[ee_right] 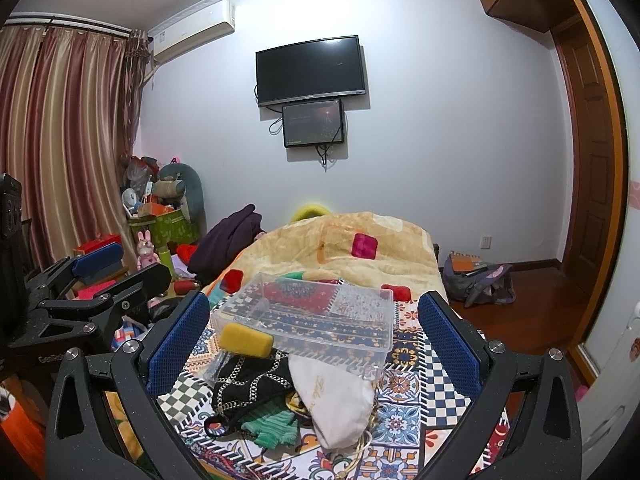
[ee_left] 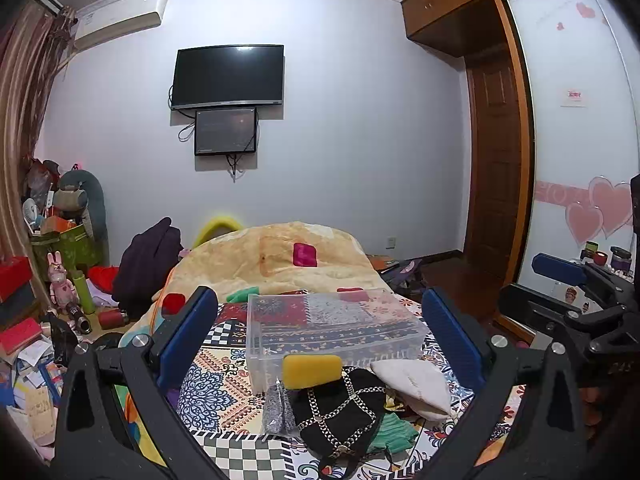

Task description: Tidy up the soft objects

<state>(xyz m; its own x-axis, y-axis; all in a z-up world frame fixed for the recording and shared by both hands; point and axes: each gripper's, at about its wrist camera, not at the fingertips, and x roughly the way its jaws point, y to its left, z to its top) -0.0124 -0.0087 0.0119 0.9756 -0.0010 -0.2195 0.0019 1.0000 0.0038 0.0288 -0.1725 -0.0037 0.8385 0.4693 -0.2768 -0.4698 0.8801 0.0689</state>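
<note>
A clear plastic box (ee_left: 332, 326) (ee_right: 316, 316) stands empty on the patterned bed cover. In front of it lies a pile of soft things: a yellow sponge (ee_left: 312, 370) (ee_right: 247, 340), a black cloth with a gold chain print (ee_left: 340, 412) (ee_right: 248, 380), a white cloth pouch (ee_left: 416, 388) (ee_right: 336, 400), a green knit piece (ee_left: 394, 432) (ee_right: 276, 426) and a small silvery glitter bag (ee_left: 276, 408). My left gripper (ee_left: 316, 336) is open and empty above the pile. My right gripper (ee_right: 312, 344) is open and empty, also above it.
A beige quilt (ee_left: 280, 252) (ee_right: 348, 248) with red patches covers the far bed. A dark garment (ee_left: 148, 260) and cluttered boxes and toys (ee_left: 60, 264) lie at the left. A bag (ee_right: 476, 280) sits on the wooden floor at the right, by the wardrobe (ee_left: 576, 120).
</note>
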